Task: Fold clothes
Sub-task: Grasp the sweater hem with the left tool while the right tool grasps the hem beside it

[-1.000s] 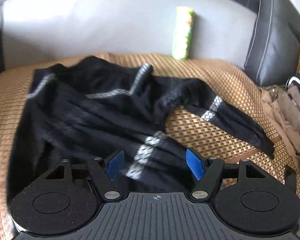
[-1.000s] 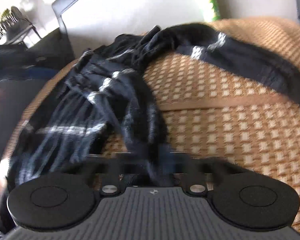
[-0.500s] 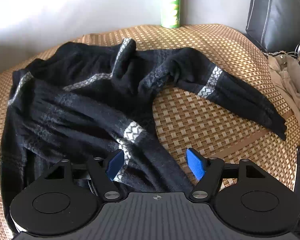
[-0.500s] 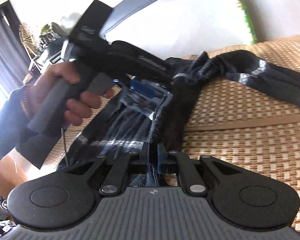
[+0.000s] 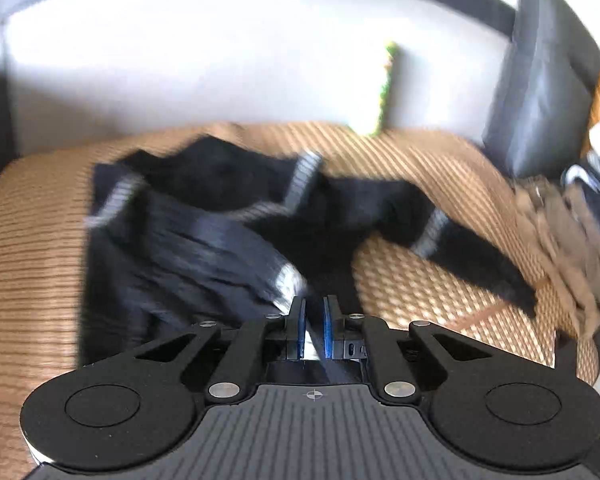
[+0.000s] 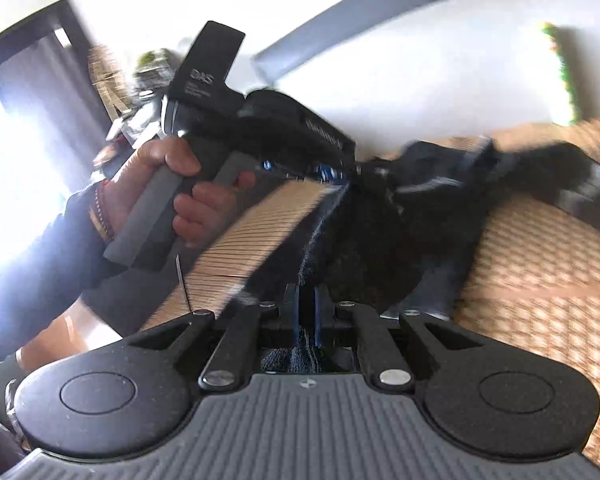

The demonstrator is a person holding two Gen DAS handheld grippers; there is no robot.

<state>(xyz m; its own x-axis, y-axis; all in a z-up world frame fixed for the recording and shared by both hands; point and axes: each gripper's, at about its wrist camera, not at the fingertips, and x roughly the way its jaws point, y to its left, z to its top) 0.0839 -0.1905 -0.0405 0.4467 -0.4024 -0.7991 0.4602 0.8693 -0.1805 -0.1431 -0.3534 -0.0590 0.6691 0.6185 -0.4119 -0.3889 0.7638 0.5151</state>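
A black knitted sweater [image 5: 204, 248] with pale patterned bands lies rumpled on a woven straw mat [image 5: 420, 280] of tan and cream checks. The left gripper [image 5: 313, 328] has just been closing, and its blue pads now pinch a fold of the soft knit, a white band of the pattern showing between them. One long sleeve [image 5: 472, 256] trails to the right across the mat. In the right wrist view, the right gripper [image 6: 306, 320] is clamped on another fold of the same dark fabric, which rises taut from its narrow jaws. A hand [image 6: 168, 192] grips the grey handle of the other gripper, whose black matte body reaches to the cloth. A green cylindrical can [image 5: 382, 92] stands against the smooth pale backrest [image 5: 220, 60]. A dark leather-like cushion [image 5: 540, 80] and crumpled beige clothing [image 5: 568, 240] sit at the right, both blurred
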